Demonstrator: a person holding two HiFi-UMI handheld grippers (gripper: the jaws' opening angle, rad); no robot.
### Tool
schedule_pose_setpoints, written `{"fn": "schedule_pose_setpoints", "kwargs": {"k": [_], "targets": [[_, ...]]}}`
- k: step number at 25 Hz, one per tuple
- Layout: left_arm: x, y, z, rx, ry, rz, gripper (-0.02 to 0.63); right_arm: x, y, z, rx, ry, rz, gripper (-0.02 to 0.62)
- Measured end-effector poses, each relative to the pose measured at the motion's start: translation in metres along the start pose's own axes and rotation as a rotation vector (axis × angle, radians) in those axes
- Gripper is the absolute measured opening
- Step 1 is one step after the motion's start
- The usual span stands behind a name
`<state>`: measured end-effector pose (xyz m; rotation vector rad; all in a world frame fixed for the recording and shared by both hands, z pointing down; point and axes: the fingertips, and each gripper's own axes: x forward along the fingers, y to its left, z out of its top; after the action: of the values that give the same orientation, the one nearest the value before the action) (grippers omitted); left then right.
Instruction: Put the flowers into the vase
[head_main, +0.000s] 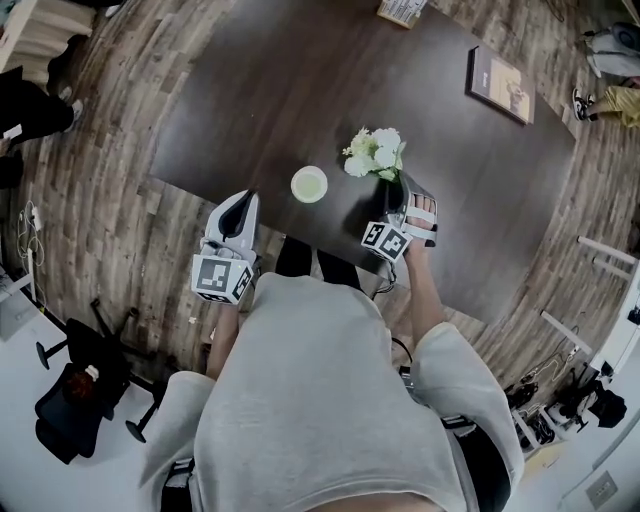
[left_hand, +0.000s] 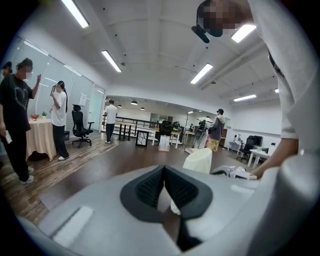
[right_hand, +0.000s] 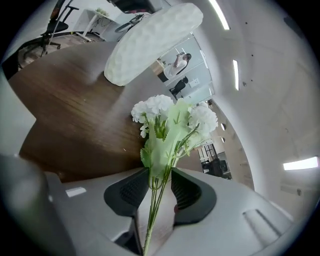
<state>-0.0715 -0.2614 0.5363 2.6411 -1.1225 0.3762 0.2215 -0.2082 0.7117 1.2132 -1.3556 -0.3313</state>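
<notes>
Over the dark table (head_main: 300, 90), the flowers (right_hand: 172, 120) ran lengthwise along my right gripper (right_hand: 160, 192). Stems sat between its half-closed jaws, blooms pointing away, and the pads looked just shy of clamping. The white vase (head_main: 309, 184) stood upright nearby, to that gripper's left, between both tools. My left gripper (left_hand: 165, 192) was pinched together, empty, at the table's near edge.
</notes>
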Motion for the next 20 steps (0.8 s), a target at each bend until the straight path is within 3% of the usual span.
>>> {"fn": "schedule_pose_setpoints", "kwargs": {"k": [6,14,20], "targets": [[0.001,0.003,0.002,0.003,-0.002,0.004,0.011,0.002,-0.008,0.001,0.004,0.000,-0.048,0.058],[-0.002,-0.005,0.007,0.014,-0.020,-0.009,0.011,-0.013,-0.027,0.009,0.058,-0.031,-0.106,0.050],[-0.004,-0.013,0.013,0.022,-0.038,-0.013,0.011,-0.028,-0.064,0.022,0.201,-0.084,-0.159,0.048]]}}
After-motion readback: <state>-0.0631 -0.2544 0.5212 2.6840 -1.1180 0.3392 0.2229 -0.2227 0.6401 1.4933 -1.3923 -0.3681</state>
